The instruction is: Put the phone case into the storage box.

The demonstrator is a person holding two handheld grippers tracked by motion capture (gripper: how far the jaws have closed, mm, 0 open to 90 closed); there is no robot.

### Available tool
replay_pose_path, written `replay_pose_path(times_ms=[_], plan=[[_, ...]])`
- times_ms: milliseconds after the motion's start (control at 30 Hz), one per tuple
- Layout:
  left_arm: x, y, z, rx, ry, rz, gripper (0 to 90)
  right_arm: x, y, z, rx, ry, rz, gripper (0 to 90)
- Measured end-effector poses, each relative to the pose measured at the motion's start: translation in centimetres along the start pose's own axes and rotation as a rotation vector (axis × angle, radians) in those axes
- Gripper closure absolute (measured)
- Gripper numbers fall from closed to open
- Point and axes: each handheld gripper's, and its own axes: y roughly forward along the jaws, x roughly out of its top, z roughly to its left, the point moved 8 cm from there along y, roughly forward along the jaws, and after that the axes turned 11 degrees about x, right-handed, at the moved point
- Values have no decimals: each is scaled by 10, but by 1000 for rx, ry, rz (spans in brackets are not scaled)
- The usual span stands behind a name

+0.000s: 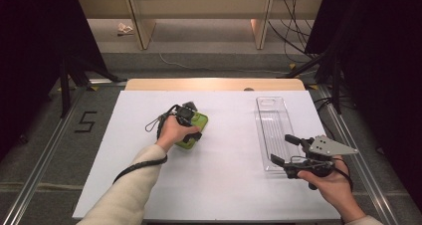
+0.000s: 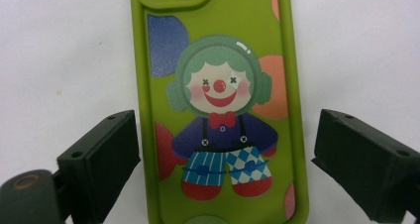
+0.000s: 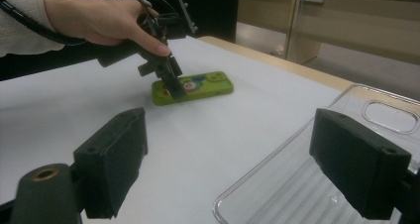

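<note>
Green phone case, a soft-looking rectangular shell printed with a cartoon clown, lies flat on the white counter, left of the middle, well apart from everything on the right-hand side. Directly above it hangs the left tool, pointed down at it; the left hand is by far the nearer of the two. In the left gripper view the case runs straight up the frame between the two black jaws, so its long axis lies across the line on which the jaws close, and they would meet its two long edges. The camera cut-out end points away from the hand, toward the far edge of the counter, and the clown's feet are at the near end. In the high view that axis slants somewhat, near-left to far-right. The left tool stands open: each jaw is beside a long edge with white counter showing in the gap, so nothing is gripped yet. My reading is that a small drop and a squeeze would take the case across its width.

Farther right, a clear plastic oblong tray lies lengthwise, empty. At its near end the right tool is held level, jaws spread wide and holding nothing, aimed leftward over the tray toward the case.
</note>
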Motion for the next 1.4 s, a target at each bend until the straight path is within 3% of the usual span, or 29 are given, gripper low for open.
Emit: replay_pose_path(times_ms=[33,267,1400], plan=[[0,1,1,7,15,10,98,0,0,0,1,-1,0,159],[-1,5,3,19,15,34,97,0,-1,0,-3,-1,0,159],[-1,10,0,13,20,107,124,-1,0,0,-1,1,4,159]])
